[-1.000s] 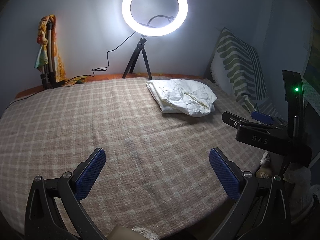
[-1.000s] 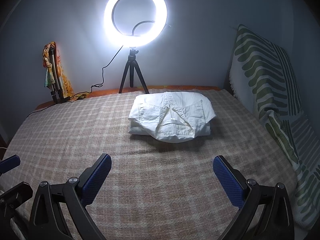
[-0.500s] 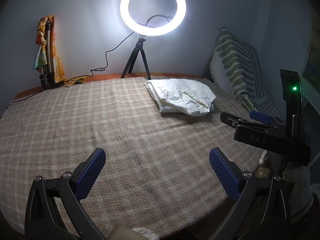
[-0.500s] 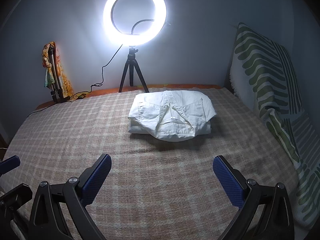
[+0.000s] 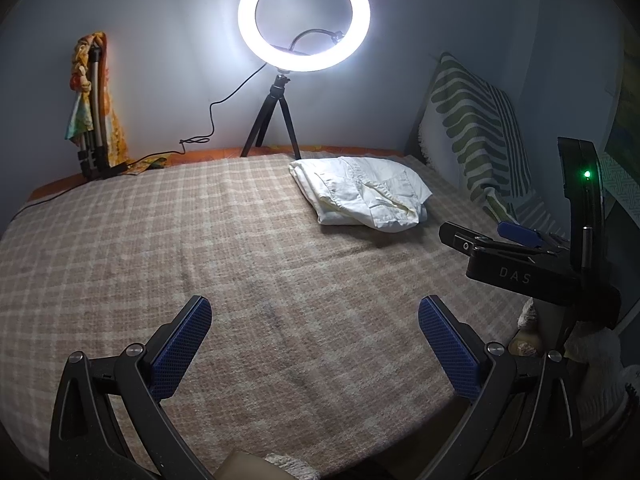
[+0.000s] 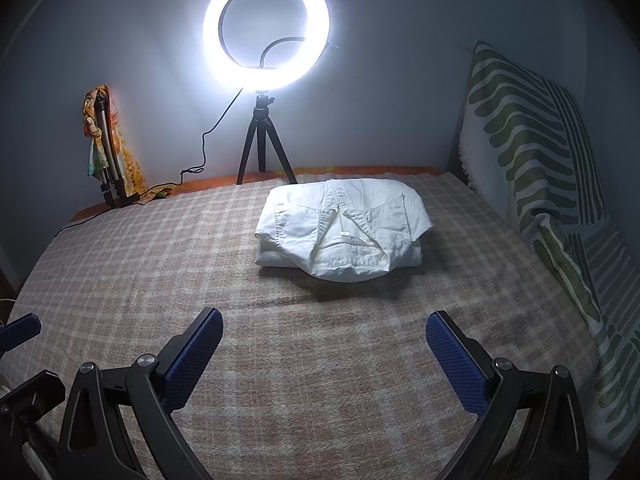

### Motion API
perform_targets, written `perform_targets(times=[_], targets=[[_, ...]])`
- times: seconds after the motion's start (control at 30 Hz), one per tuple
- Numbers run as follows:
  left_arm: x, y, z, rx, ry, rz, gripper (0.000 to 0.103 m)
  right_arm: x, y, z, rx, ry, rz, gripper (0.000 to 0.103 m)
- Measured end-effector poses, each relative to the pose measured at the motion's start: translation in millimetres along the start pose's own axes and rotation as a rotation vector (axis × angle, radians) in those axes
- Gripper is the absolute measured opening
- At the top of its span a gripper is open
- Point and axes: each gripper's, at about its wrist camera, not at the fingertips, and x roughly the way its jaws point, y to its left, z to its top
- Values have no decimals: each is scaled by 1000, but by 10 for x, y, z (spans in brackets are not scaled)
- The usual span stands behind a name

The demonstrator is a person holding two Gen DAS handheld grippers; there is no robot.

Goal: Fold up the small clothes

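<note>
A white shirt [image 6: 344,228] lies folded into a compact bundle, collar toward me, on the far middle of the checked blanket [image 6: 160,280]. In the left wrist view the shirt [image 5: 360,196] sits at the far right. My right gripper [image 6: 324,344] hovers open over the blanket, well short of the shirt, with nothing between its blue pads. My left gripper [image 5: 314,334] is open too, over bare blanket to the left of the shirt. The right gripper's black body [image 5: 520,272] shows at the right edge of the left wrist view.
A lit ring light on a small tripod [image 6: 264,144] stands at the bed's far edge, its cable trailing left. A folded tripod wrapped in colourful cloth [image 6: 108,152] leans in the far left corner. A green-striped cushion [image 6: 540,168] lines the right side.
Both views have shifted only slightly; the shirt lies as before and both grippers stay open.
</note>
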Motion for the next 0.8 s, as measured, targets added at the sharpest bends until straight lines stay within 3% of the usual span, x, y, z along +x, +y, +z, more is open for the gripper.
perform_targets(times=[0.6,0.8], targets=[[35,53,9,-2,5,-7,103,28,20,-61,13,9,-8,103],[-8,96,25,-10,-28,-9,103,39,25,-64,12,12,-9,103]])
